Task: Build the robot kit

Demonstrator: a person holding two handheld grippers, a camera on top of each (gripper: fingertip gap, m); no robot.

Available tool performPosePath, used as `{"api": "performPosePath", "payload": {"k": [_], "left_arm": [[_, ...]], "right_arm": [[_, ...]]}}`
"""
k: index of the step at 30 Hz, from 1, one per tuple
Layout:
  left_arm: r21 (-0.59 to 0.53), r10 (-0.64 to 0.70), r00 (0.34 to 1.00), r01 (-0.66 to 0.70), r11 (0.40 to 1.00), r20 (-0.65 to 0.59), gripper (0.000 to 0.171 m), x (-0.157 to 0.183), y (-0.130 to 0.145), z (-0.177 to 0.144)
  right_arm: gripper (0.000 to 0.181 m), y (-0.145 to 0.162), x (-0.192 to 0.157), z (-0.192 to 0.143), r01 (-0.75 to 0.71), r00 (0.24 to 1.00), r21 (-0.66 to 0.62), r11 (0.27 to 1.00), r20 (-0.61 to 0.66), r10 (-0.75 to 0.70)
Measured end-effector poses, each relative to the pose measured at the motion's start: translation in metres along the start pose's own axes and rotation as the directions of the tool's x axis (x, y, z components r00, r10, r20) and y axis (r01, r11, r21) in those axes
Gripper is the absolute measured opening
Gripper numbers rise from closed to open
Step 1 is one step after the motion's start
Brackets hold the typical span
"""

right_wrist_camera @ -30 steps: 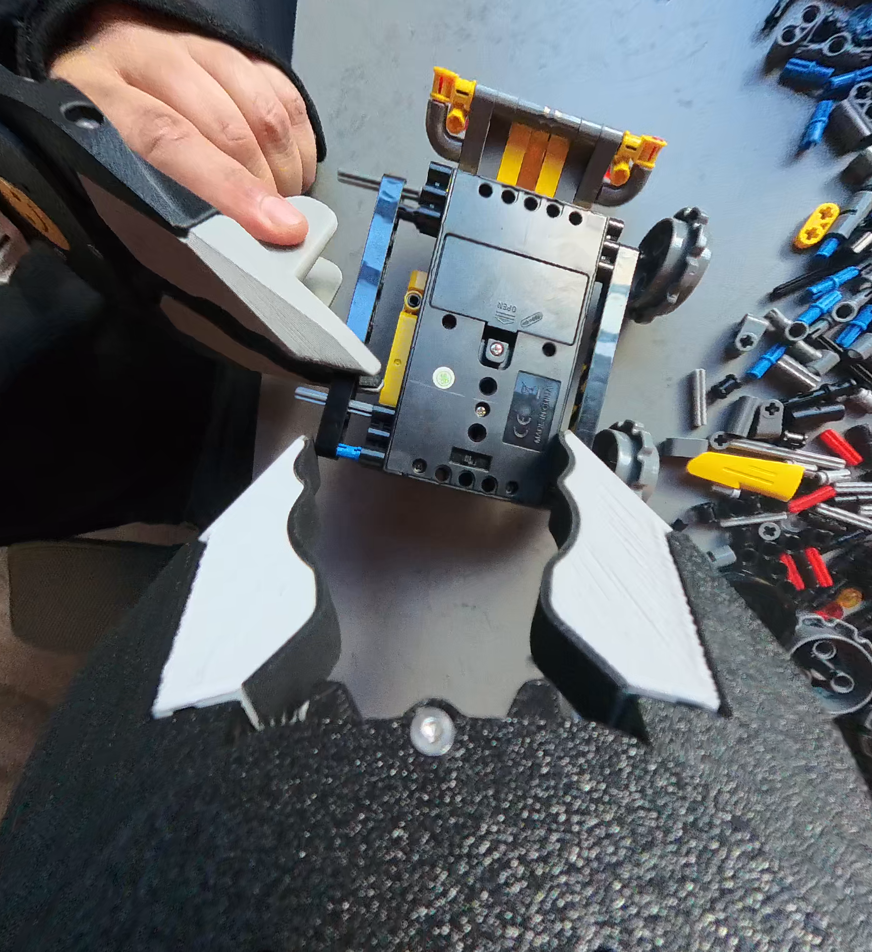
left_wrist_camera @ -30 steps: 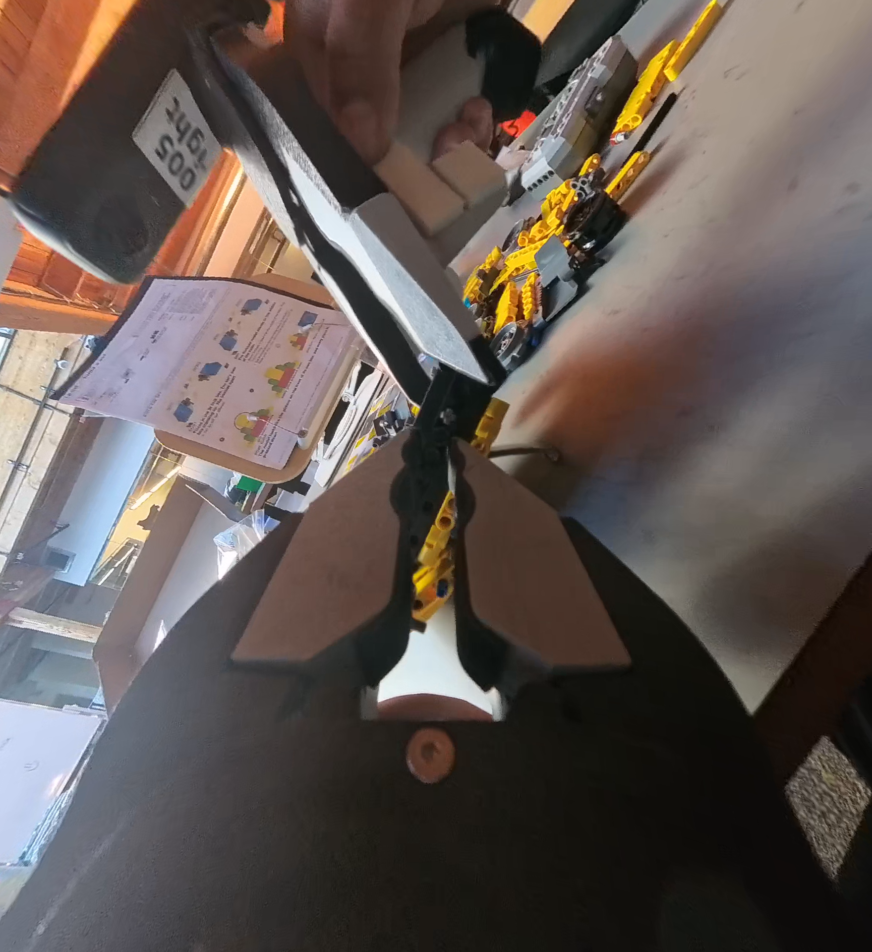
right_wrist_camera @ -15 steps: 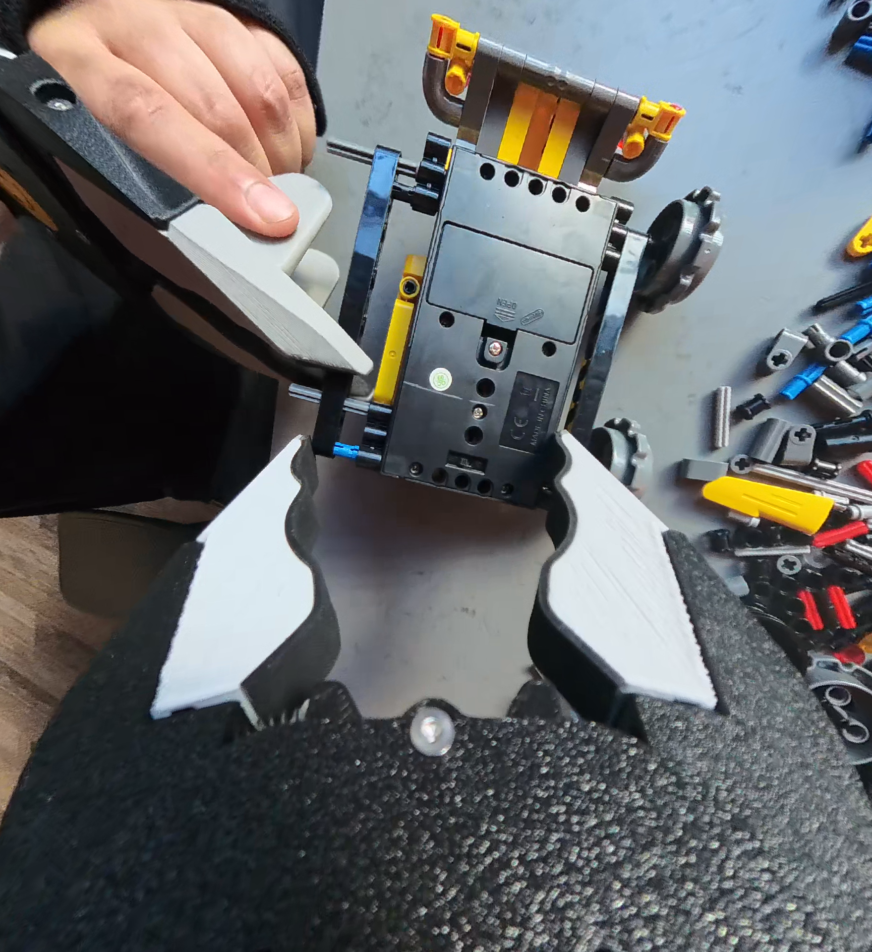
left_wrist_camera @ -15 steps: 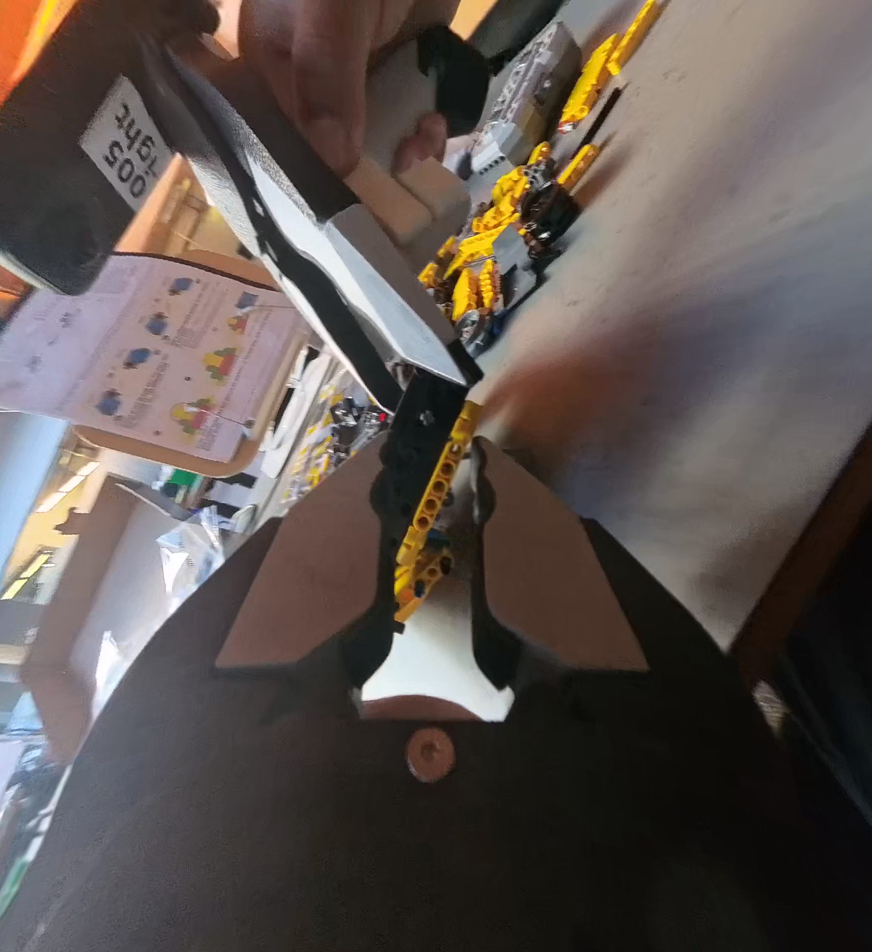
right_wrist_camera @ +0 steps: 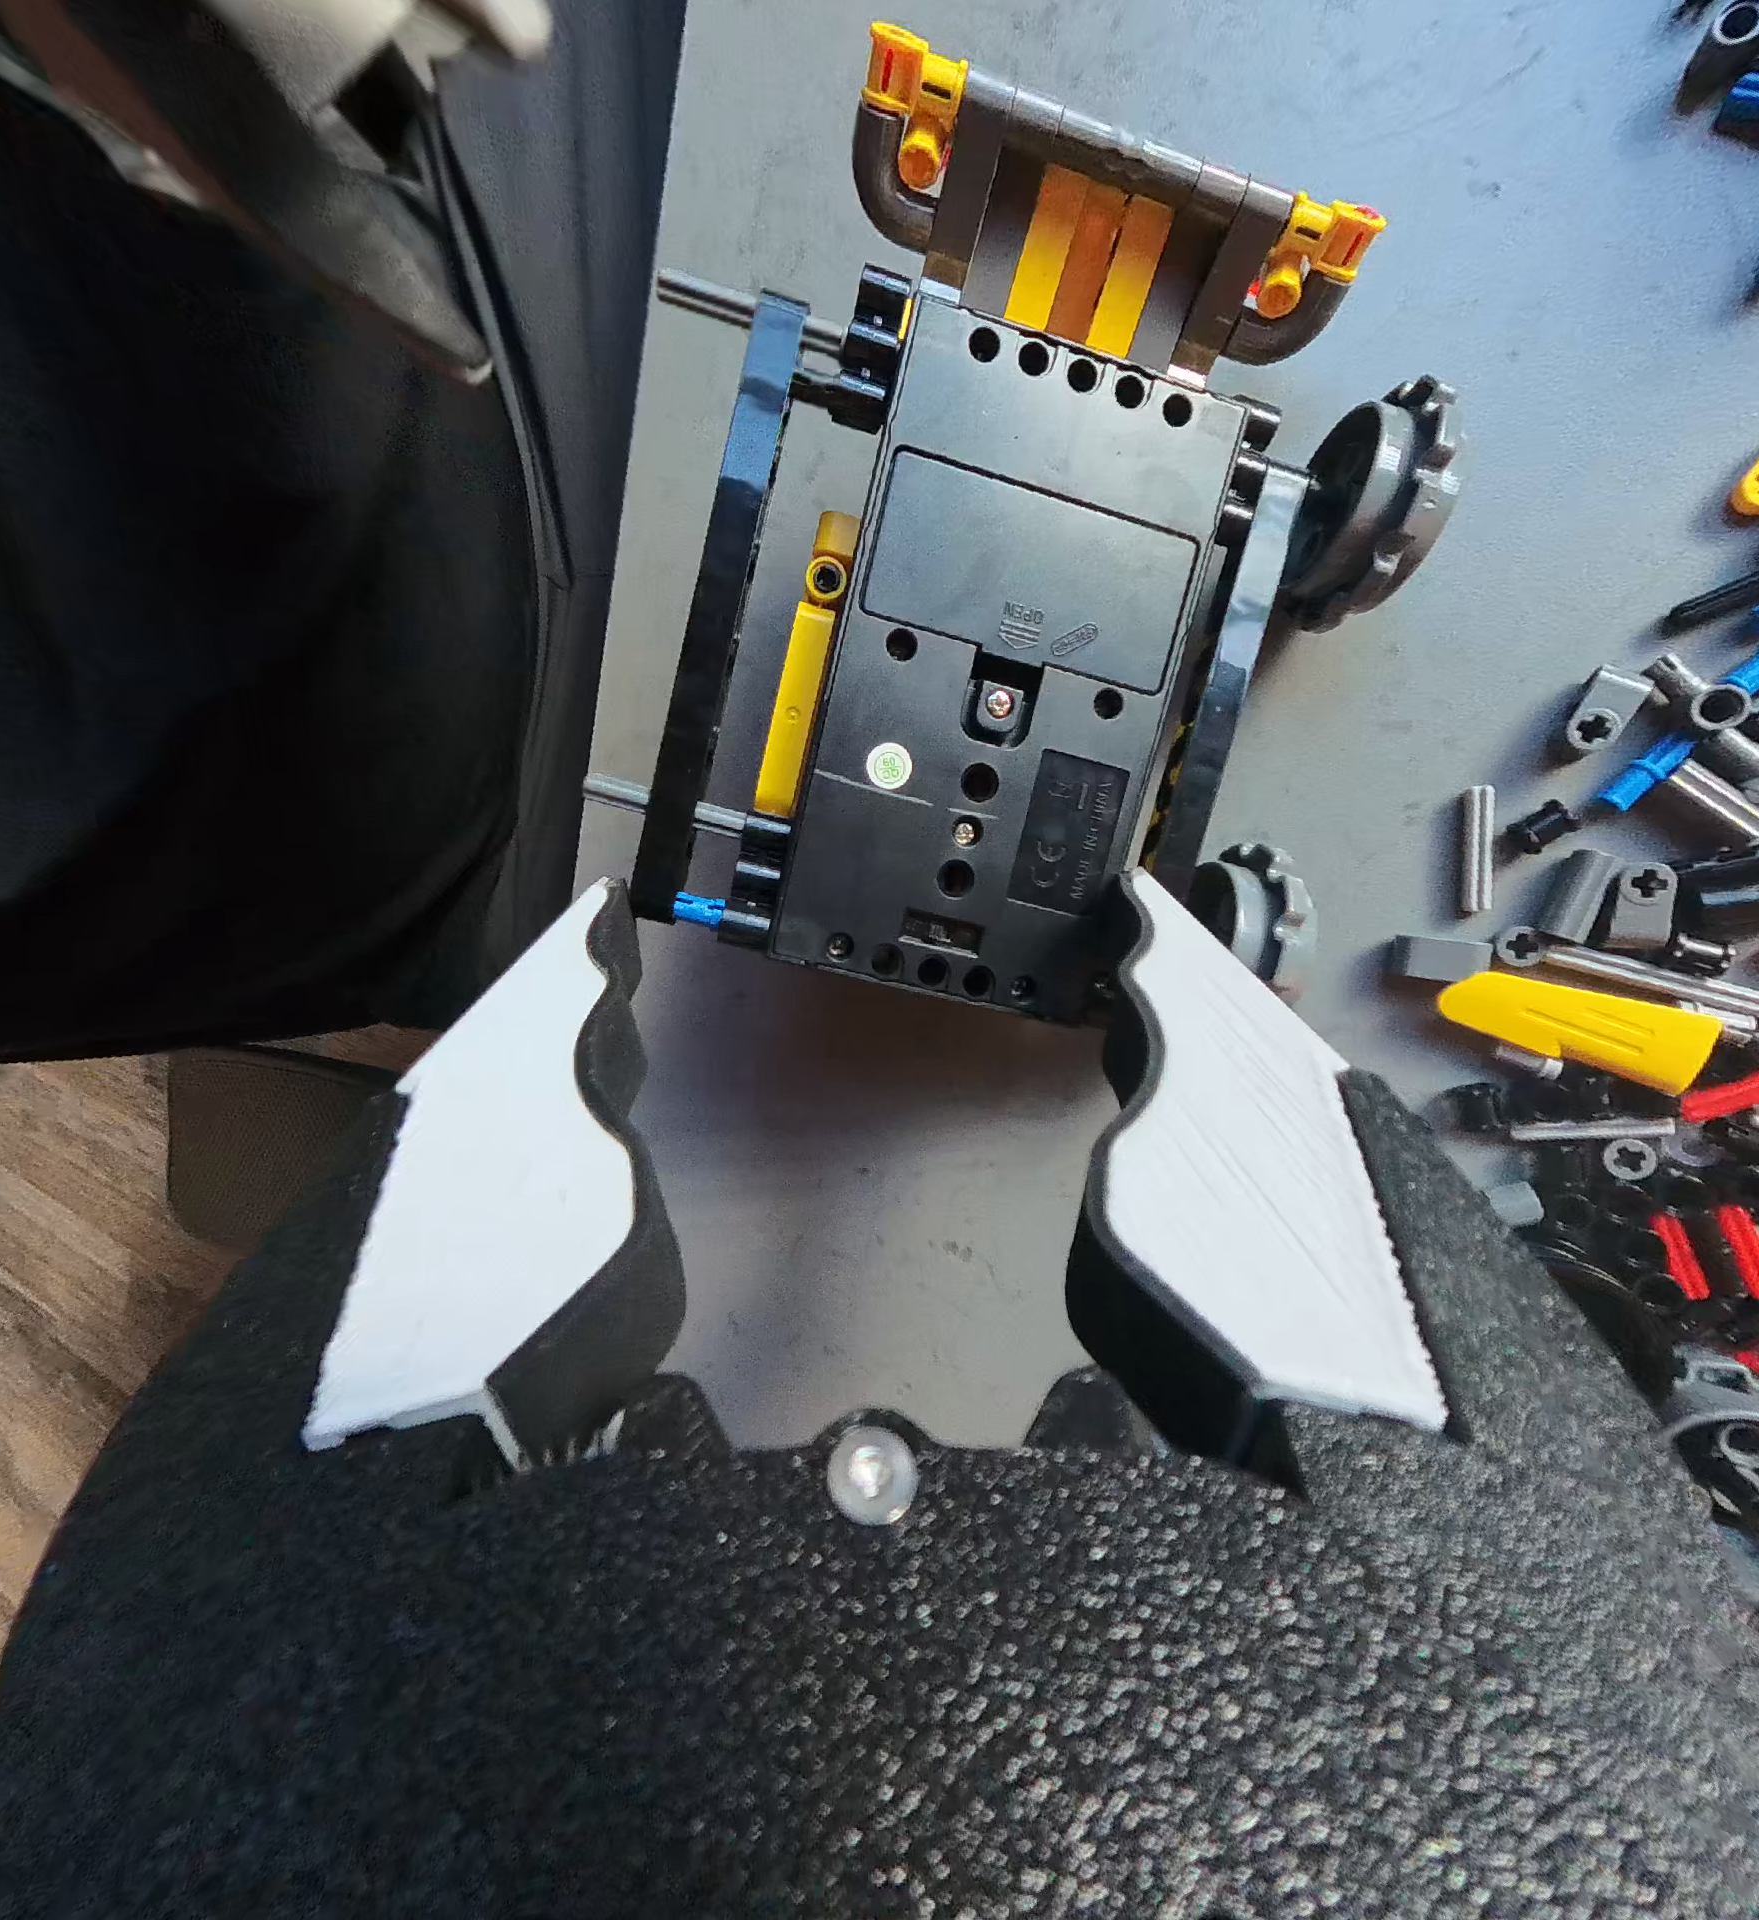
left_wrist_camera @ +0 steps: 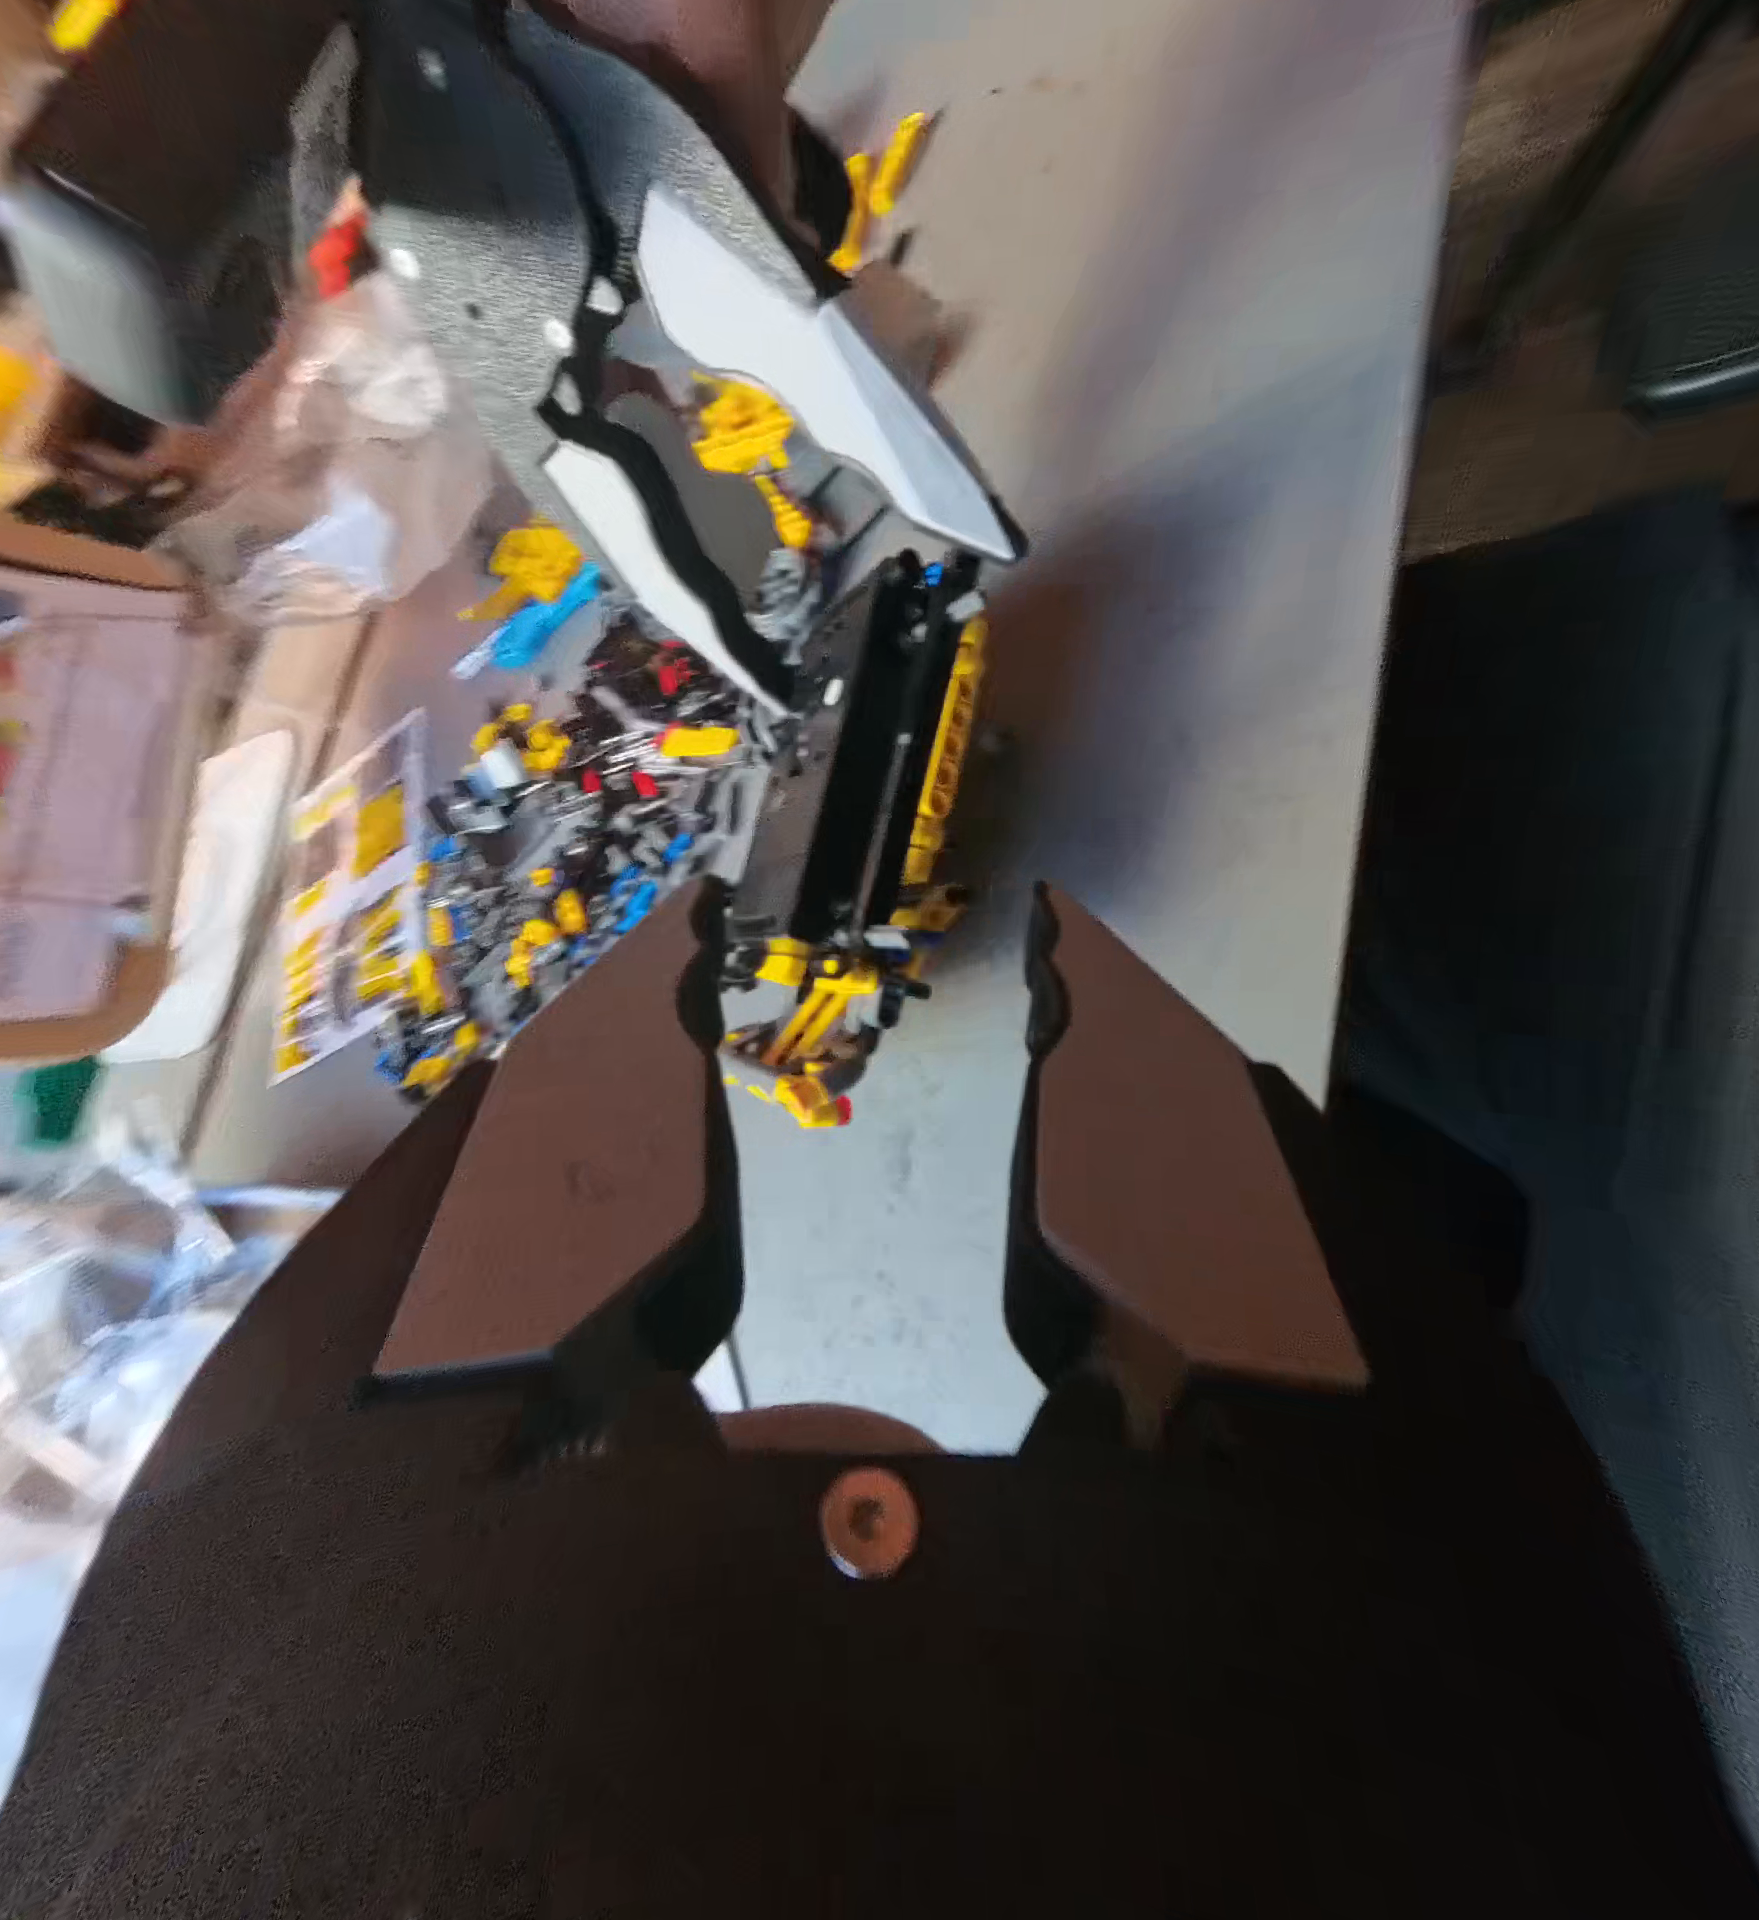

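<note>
A black and yellow building-brick model [right_wrist_camera: 1000,623] with a black battery box lies on the grey table [right_wrist_camera: 1540,135], its underside facing up. My right gripper [right_wrist_camera: 870,904] is shut on its near end, with one white fingertip against each side. In the left wrist view the model [left_wrist_camera: 885,769] shows edge-on, with the right gripper [left_wrist_camera: 890,618] clamped across its far end. My left gripper [left_wrist_camera: 875,935] is open and empty, a short way back from the model's yellow end. A grey wheel hub [right_wrist_camera: 1384,499] sits on the model's right side.
A pile of loose small parts [right_wrist_camera: 1685,1039] lies right of the model, also in the left wrist view [left_wrist_camera: 563,831]. A loose grey wheel [right_wrist_camera: 1254,914] lies by my right fingertip. A dark sleeve [right_wrist_camera: 179,520] fills the left. A booklet [left_wrist_camera: 345,883], a cardboard box [left_wrist_camera: 23,779] and plastic bags [left_wrist_camera: 75,1299] lie beyond. About 11 cm separates my left fingertips from my right.
My left gripper has let go of the model's side beam, opened and pulled back. The right gripper keeps its hold on the model.
</note>
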State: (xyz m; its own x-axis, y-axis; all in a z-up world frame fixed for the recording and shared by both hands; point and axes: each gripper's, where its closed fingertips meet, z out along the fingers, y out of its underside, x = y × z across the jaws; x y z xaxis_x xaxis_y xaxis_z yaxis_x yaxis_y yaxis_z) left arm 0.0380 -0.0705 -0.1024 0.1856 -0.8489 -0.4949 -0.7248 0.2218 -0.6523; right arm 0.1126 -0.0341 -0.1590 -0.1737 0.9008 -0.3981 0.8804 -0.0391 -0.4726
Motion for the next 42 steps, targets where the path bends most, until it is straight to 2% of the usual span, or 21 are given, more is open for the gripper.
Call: {"api": "performPosePath", "payload": {"k": [2,3,5,7,11,14,18,21,23,28,37,42], "left_arm": [[0.016,-0.014,0.998,0.015,1.0,-0.06,0.058,-0.005,0.014,0.003],[-0.008,0.003,0.999,-0.003,1.0,-0.052,0.064,-0.008,0.025,0.007],[0.002,0.026,0.999,-0.026,1.0,-0.043,0.061,-0.009,0.033,0.016],[0.053,0.018,0.996,-0.014,0.998,-0.09,0.05,-0.002,0.031,0.026],[0.069,-0.013,0.991,0.023,0.997,-0.135,0.048,-0.001,0.034,0.04],[0.124,0.007,0.985,0.014,0.992,-0.172,0.032,-0.003,0.027,0.038],[0.159,0.072,0.974,-0.038,0.986,-0.213,0.03,-0.004,0.026,0.04],[0.161,0.13,0.971,-0.098,0.982,-0.202,0.036,-0.005,0.024,0.043],[0.172,0.164,0.96,-0.126,0.977,-0.227,0.029,-0.001,0.023,0.044],[0.185,0.162,0.939,-0.108,0.977,-0.304,0.028,-0.006,0.023,0.043],[0.264,0.158,0.955,-0.09,0.96,-0.251,0.026,-0.013,0.019,0.046],[0.269,0.221,0.956,-0.165,0.949,-0.192,0.022,-0.015,0.024,0.049]], "right_arm": [[0.091,-0.001,0.001,0.0,-0.017,0.999,0.021,1.0,0.027,0.016],[0.091,-0.001,0.001,0.0,-0.021,0.999,0.033,0.999,0.036,0.019],[0.091,-0.002,0.001,0.001,-0.018,0.999,0.042,0.999,0.036,0.016],[0.091,-0.002,0.0,0.001,-0.017,0.999,0.042,0.999,0.038,0.015],[0.091,-0.002,-0.001,0.001,-0.015,0.999,0.049,0.999,0.049,0.013],[0.091,-0.002,-0.003,0.001,-0.01,0.998,0.056,0.998,0.066,0.007],[0.091,-0.004,-0.004,0.001,-0.014,0.995,0.072,0.997,0.101,0.007],[0.09,-0.005,-0.003,0.0,-0.027,0.992,0.091,0.995,0.121,0.016],[0.09,-0.005,-0.004,0.0,-0.026,0.992,0.1,0.995,0.126,0.014],[0.09,-0.007,-0.005,0.0,-0.039,0.989,0.118,0.992,0.145,0.022],[0.09,-0.013,-0.003,-0.005,-0.148,0.967,0.223,0.963,0.237,0.094],[0.091,-0.013,-0.001,-0.002,-0.151,0.98,0.213,0.965,0.163,0.117]]}}
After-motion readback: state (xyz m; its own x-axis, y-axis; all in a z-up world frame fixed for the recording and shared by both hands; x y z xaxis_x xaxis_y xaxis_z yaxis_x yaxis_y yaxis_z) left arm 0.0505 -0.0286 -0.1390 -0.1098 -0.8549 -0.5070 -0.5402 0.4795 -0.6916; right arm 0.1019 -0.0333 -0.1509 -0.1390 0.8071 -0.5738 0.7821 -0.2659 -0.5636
